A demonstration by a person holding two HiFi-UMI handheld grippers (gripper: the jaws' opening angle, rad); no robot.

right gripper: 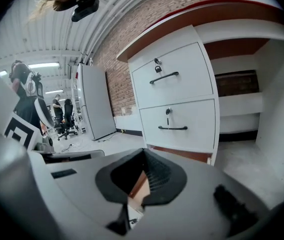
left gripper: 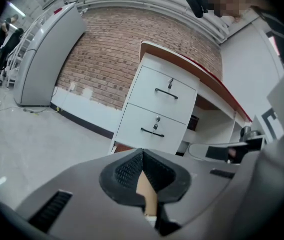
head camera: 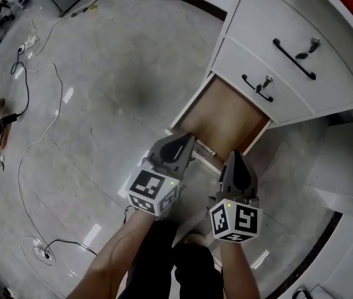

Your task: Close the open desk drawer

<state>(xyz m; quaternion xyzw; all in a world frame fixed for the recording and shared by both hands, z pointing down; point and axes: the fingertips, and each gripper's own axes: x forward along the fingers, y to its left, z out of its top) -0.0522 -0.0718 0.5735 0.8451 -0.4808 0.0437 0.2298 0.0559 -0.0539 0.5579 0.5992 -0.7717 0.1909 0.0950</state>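
The drawer (head camera: 225, 114) is not closed yet: it stands pulled far out at the foot of the table (head camera: 332, 87), with its wooden bottom bare, so I judge that the whole push is left to do. The left tongs (head camera: 184, 143) and the right tongs (head camera: 235, 157) are both pressed together and hold nothing. They hang side by side just over the drawer's near front edge; whether they touch it I cannot tell.
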